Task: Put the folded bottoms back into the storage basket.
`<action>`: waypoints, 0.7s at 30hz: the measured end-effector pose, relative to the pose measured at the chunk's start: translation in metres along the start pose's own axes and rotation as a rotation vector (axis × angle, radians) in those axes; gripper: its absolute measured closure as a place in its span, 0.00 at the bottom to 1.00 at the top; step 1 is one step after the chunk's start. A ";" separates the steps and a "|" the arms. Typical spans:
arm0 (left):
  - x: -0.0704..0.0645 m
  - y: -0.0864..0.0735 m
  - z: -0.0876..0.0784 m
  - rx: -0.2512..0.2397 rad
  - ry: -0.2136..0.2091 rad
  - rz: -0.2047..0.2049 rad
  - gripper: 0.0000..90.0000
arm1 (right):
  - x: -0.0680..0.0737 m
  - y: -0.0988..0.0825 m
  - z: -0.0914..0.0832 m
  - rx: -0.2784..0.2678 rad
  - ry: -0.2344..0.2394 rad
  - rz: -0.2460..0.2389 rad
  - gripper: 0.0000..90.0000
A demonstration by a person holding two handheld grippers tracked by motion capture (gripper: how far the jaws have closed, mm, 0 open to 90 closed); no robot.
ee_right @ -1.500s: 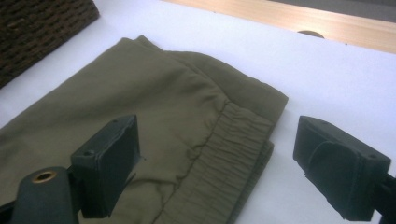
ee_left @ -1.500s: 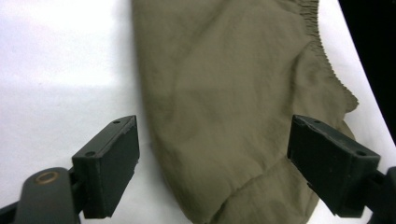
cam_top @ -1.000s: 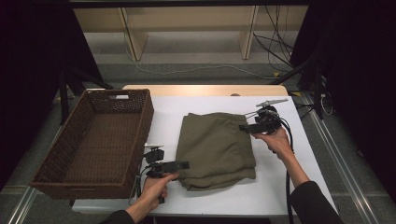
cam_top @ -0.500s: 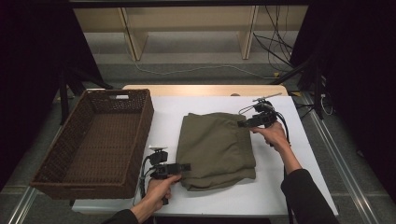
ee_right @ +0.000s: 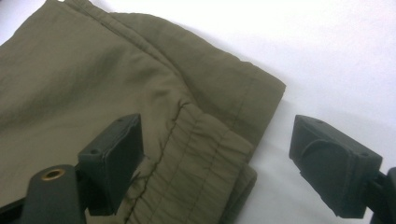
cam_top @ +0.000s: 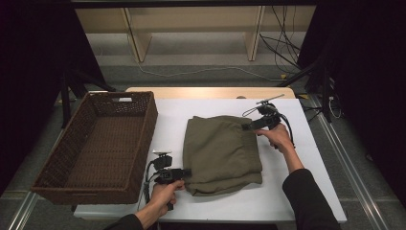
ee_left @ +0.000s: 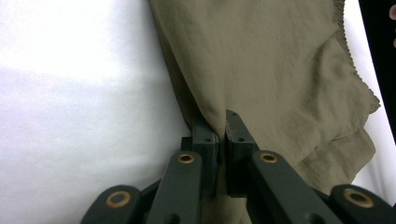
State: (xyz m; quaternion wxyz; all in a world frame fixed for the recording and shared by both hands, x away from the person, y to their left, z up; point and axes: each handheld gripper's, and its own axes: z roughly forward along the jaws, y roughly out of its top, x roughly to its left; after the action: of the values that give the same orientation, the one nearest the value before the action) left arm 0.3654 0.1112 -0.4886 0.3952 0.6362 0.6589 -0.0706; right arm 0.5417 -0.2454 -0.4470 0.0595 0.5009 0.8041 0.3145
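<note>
A folded olive-green garment (cam_top: 222, 153) lies in the middle of the white table (cam_top: 306, 191). My left gripper (cam_top: 184, 172) sits at its near left corner. In the left gripper view its jaws have just been closing, and the left gripper (ee_left: 222, 130) is now shut on a pinch of the garment's (ee_left: 280, 70) edge. My right gripper (cam_top: 246, 127) is at the far right corner. In the right gripper view the right gripper (ee_right: 224, 158) stands open, straddling the gathered waistband corner of the garment (ee_right: 93, 93) without pressing it.
A large dark wicker basket (cam_top: 148, 124) stands at the left of the table, empty, close beside my left hand. Bare white tabletop lies to the right of the garment. Cables and shelf legs are on the floor beyond the far edge.
The left gripper's jaws closed onto the garment's near left corner. The right gripper moved left and down to the garment's far right corner.
</note>
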 end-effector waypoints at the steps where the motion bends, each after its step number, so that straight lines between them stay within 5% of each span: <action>1: 0.000 0.000 0.000 0.000 -0.002 0.003 0.96 | -0.001 0.001 0.003 0.007 0.000 0.005 0.22; 21: 0.000 0.001 -0.001 -0.002 -0.012 0.012 0.96 | -0.003 0.005 0.031 0.085 0.008 0.044 0.31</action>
State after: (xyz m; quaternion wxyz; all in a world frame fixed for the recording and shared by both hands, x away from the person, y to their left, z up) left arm 0.3658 0.1117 -0.4877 0.4003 0.6394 0.6526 -0.0712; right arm 0.5602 -0.2328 -0.4693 0.0280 0.5195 0.8057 0.2833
